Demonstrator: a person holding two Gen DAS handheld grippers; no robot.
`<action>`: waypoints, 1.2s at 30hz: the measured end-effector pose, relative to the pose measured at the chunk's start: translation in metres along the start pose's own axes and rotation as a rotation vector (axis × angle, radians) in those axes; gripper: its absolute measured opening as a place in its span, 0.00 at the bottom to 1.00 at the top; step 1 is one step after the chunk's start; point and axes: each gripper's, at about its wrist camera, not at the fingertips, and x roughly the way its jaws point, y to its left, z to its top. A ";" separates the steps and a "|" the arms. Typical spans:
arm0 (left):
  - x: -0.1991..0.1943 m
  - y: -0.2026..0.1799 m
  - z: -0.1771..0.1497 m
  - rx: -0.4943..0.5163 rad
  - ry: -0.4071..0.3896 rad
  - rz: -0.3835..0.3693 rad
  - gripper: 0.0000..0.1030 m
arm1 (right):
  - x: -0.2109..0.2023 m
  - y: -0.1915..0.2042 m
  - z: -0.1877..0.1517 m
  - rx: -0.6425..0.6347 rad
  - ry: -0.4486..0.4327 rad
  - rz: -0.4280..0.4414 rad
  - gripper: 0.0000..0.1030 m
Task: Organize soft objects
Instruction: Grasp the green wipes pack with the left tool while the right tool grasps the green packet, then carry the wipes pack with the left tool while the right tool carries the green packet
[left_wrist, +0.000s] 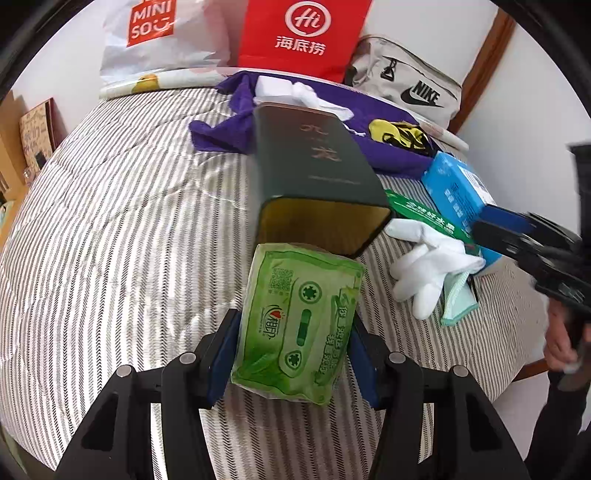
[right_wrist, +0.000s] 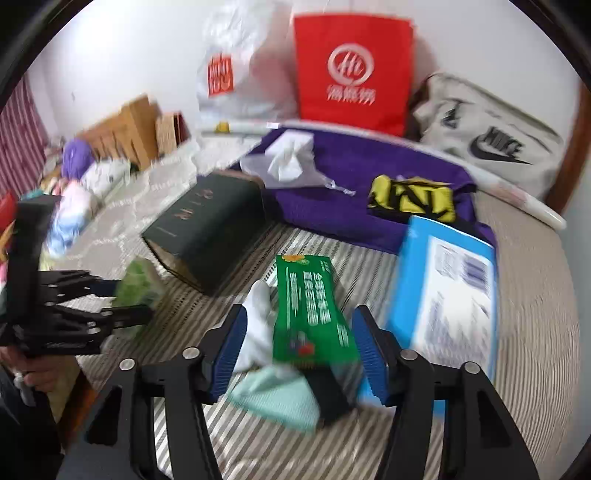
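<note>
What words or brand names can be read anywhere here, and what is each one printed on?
"MINISO": white plastic bag.
"Hi" and "海底捞": red paper bag.
"NIKE": grey bag.
Gold characters on the dark green box: too faint to read.
Print on the green tissue pack, green carton and blue box: too small or blurred.
</note>
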 end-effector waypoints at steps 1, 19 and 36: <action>0.000 0.002 0.000 -0.001 0.000 0.000 0.52 | 0.008 0.000 0.005 -0.002 0.020 -0.009 0.57; 0.006 0.016 0.009 -0.030 0.015 -0.068 0.52 | 0.074 0.009 0.029 -0.053 0.221 -0.111 0.38; 0.003 0.001 -0.005 -0.023 0.011 -0.014 0.52 | -0.025 -0.020 -0.003 0.097 -0.042 -0.025 0.35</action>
